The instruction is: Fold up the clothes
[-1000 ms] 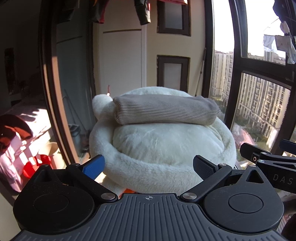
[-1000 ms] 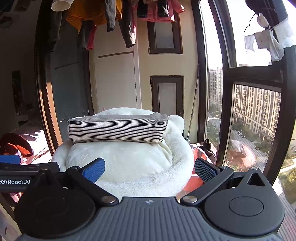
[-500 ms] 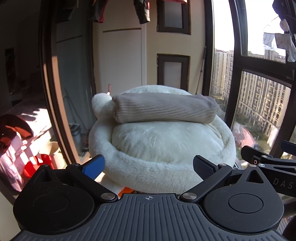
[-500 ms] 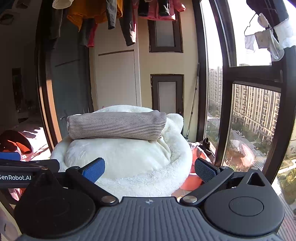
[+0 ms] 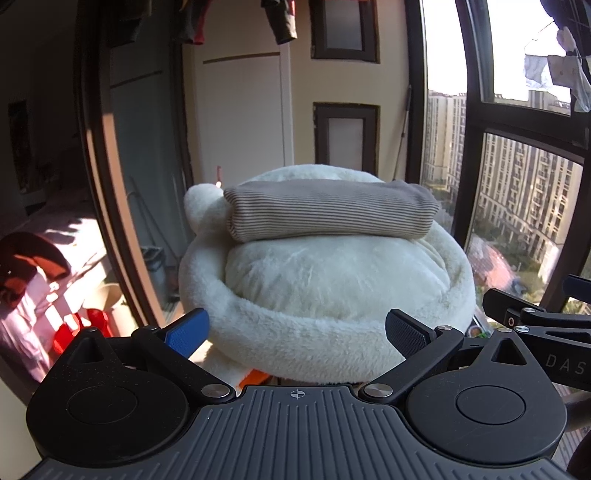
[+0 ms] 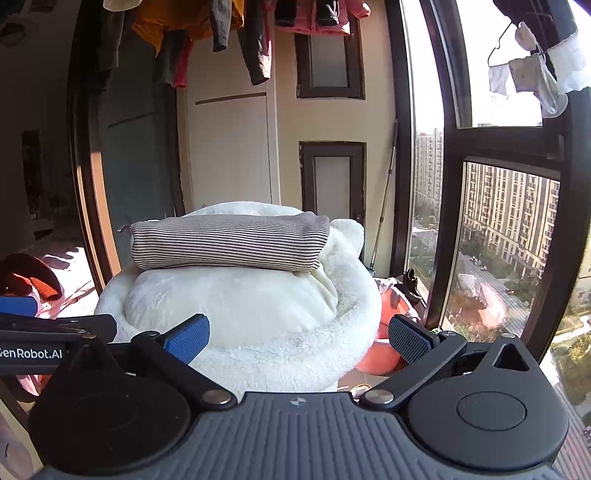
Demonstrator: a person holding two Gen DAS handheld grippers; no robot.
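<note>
A folded striped garment [image 5: 328,212] lies across the far part of a white fluffy round cushion [image 5: 325,295]. It also shows in the right wrist view [image 6: 229,242] on the same cushion [image 6: 240,314]. My left gripper [image 5: 295,330] is open and empty, in front of the cushion's near rim. My right gripper [image 6: 297,336] is open and empty too, just short of the rim. Neither touches the garment.
Tall windows with dark frames [image 6: 450,147] stand to the right. Clothes hang overhead [image 6: 221,22]. An orange basin [image 6: 380,354] sits on the floor right of the cushion. Red items [image 5: 77,325] lie on the floor at the left. A dark door frame [image 5: 99,184] stands at the left.
Both grippers have drawn slightly back from the cushion and the views have tilted a little. The garment has not moved.
</note>
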